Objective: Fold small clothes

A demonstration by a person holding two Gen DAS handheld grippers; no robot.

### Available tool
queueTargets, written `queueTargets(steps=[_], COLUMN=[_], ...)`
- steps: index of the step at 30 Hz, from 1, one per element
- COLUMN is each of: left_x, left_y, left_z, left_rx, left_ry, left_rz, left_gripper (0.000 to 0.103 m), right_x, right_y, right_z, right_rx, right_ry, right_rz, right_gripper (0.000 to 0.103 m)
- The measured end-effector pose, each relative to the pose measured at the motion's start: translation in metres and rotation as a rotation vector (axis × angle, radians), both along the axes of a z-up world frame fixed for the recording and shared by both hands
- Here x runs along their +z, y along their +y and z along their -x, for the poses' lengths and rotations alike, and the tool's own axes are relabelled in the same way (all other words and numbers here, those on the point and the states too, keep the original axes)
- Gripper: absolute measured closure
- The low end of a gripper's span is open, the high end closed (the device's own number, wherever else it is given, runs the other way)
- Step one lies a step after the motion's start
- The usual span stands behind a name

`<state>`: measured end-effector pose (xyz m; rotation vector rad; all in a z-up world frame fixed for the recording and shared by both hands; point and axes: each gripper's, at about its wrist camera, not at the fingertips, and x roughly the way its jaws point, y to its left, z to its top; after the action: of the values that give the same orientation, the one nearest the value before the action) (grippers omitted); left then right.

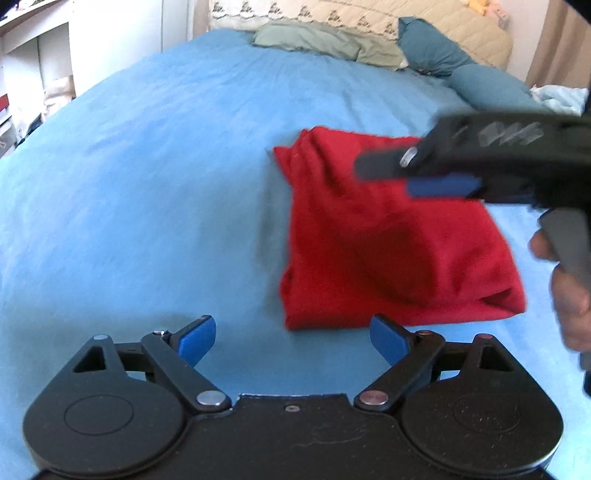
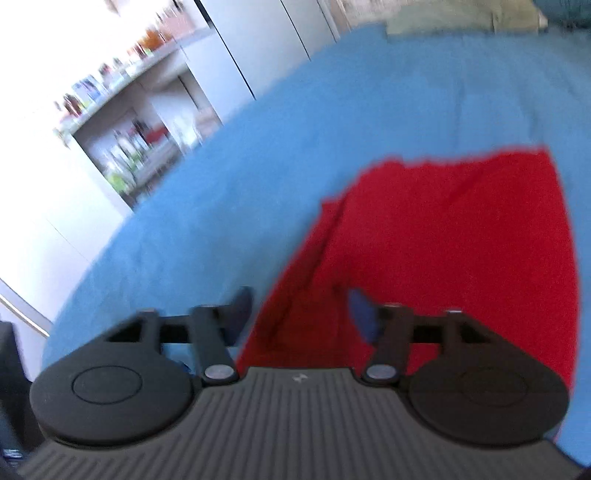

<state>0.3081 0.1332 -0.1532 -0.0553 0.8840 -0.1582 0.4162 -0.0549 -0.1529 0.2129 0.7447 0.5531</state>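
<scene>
A red garment (image 1: 388,240) lies folded into a rough rectangle on the blue bedspread (image 1: 147,184). My left gripper (image 1: 291,339) hovers just short of its near edge, jaws wide apart with nothing between them. In that same view my right gripper (image 1: 384,177) comes in from the right above the garment's far part, held by a hand (image 1: 569,295). The right wrist view shows the right gripper (image 2: 301,314) open over the left edge of the red garment (image 2: 461,258), with no cloth pinched in its jaws.
Green and teal pillows (image 1: 424,48) and a beige quilt (image 1: 461,26) lie at the head of the bed. White shelves and cupboards (image 2: 129,129) stand beyond the bed's left side. Blue bedspread stretches left of the garment.
</scene>
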Motion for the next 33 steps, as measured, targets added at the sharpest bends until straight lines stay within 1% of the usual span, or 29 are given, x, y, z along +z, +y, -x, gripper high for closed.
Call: queueTargets(steps=[2,3,5,6,7,9,11,12,15,16,18,20,22,23,24,25,27,29,31,32,33], left_x=[0.006,0.008,0.013,0.015,0.016,0.017,0.018,0.017,0.015,0.014,0.009,0.006,0.001,0.0,0.001,0.004,0.014,0.019,0.009,0.001,-0.01], left_y=[-0.003,-0.003,-0.005,-0.007,-0.009,-0.014,-0.017,-0.019,-0.023,-0.024,-0.025,-0.025,-0.023,-0.021,-0.018,-0.015,-0.006,0.0,0.0,-0.001,-0.001], left_z=[0.004,0.002,0.003,0.001,-0.001,-0.005,-0.008,-0.012,-0.018,-0.02,-0.024,-0.025,-0.031,-0.033,-0.035,-0.034,-0.027,-0.018,-0.013,-0.012,-0.012], left_rx=[-0.008,-0.01,-0.011,-0.009,-0.007,-0.003,0.002,0.004,0.012,0.016,0.032,0.049,0.067,0.074,0.082,0.091,0.095,0.091,0.085,0.088,0.093], left_ry=[-0.026,-0.037,-0.05,-0.056,-0.062,-0.07,-0.067,-0.062,-0.046,-0.041,-0.027,-0.011,0.007,0.012,0.012,-0.004,-0.05,-0.07,-0.057,-0.044,-0.033], left_rz=[0.01,0.02,0.05,0.068,0.079,0.095,0.114,0.128,0.145,0.148,0.157,0.166,0.183,0.192,0.202,0.215,0.239,0.239,0.201,0.18,0.168], left_gripper=[0.01,0.01,0.01,0.01,0.01,0.011,0.013,0.017,0.031,0.033,0.044,0.05,0.068,0.097,0.096,0.096,0.096,0.096,0.096,0.096,0.095], right_x=[0.016,0.022,0.024,0.021,0.015,-0.003,-0.024,-0.031,-0.05,-0.055,-0.064,-0.07,-0.072,-0.072,-0.07,-0.068,-0.065,-0.062,-0.071,-0.077,-0.083], right_y=[-0.02,-0.032,-0.055,-0.066,-0.077,-0.091,-0.099,-0.101,-0.101,-0.098,-0.095,-0.094,-0.1,-0.1,-0.099,-0.098,-0.095,-0.087,-0.083,-0.083,-0.086], right_z=[0.014,0.023,0.041,0.051,0.06,0.076,0.09,0.095,0.103,0.101,0.095,0.086,0.083,0.079,0.076,0.078,0.083,0.091,0.096,0.094,0.092], right_rx=[-0.028,-0.054,-0.115,-0.145,-0.172,-0.206,-0.23,-0.239,-0.254,-0.254,-0.263,-0.286,-0.314,-0.324,-0.334,-0.336,-0.3,-0.244,-0.203,-0.193,-0.191], right_ry=[-0.049,-0.08,-0.12,-0.132,-0.134,-0.109,-0.087,-0.082,-0.072,-0.068,-0.045,-0.034,-0.042,-0.047,-0.055,-0.067,-0.113,-0.17,-0.187,-0.179,-0.162], right_rz=[0.005,0.025,0.079,0.109,0.134,0.179,0.226,0.249,0.289,0.289,0.268,0.244,0.247,0.255,0.28,0.303,0.38,0.475,0.552,0.58,0.583], right_gripper=[0.017,0.016,0.009,0.006,0.006,0.006,0.006,0.006,0.007,0.007,0.008,0.009,0.011,0.013,0.017,0.019,0.019,0.019,0.019,0.019,0.019])
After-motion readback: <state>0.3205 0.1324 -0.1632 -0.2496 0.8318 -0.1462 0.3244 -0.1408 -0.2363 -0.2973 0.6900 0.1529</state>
